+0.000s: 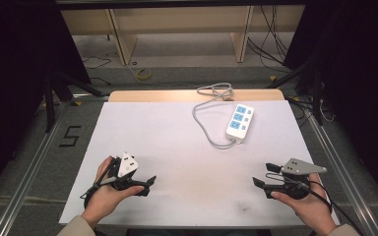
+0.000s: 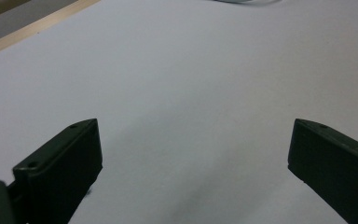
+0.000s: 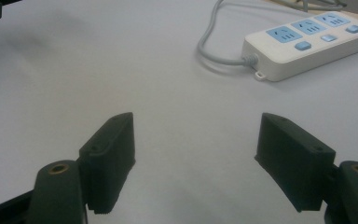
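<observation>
White paper covers the table (image 1: pixel 177 147). At the lower left of the high view, the left gripper (image 1: pixel 145 186) sits in a hand, its jaws wide apart and holding nothing. Up in the upper middle lies a white power strip (image 1: pixel 240 122) with blue sockets, and its grey cord (image 1: pixel 204 123) curls beside it. It looks hard, smooth and light; its long sides seem best to grab. At the lower right, the right gripper (image 1: pixel 262 177) has its jaws apart too.
</observation>
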Available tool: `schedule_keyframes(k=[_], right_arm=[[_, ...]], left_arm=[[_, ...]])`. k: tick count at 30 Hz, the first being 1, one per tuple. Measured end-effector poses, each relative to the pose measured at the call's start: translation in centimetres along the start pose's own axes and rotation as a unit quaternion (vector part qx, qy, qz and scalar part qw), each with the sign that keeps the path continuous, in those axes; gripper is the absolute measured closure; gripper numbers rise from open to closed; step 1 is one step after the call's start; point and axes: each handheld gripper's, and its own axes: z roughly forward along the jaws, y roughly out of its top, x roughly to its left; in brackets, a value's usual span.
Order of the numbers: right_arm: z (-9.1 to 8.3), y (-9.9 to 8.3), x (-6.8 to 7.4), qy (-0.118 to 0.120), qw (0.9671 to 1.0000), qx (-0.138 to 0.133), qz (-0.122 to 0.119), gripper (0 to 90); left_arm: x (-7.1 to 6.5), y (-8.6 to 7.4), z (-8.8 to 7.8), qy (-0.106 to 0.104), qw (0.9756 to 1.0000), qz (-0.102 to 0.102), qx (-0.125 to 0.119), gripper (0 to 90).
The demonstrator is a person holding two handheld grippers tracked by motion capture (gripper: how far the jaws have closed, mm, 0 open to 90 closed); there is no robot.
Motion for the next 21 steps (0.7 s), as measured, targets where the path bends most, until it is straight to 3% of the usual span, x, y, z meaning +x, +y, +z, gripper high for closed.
schedule_keyframes(k=[9,21], right_arm=[[-0.1,0.2,0.0,-0.006,1.0,-0.003,-0.005,30.2],[0.1,1.9,-0.8,-0.045,0.9989,-0.004,-0.014,59.1]], left_arm=[[0.0,0.0,-0.1,0.0,1.0,-0.006,0.002,5.2],[0.2,-0.1,-0.2,0.003,0.9999,-0.015,-0.002,5.9]])
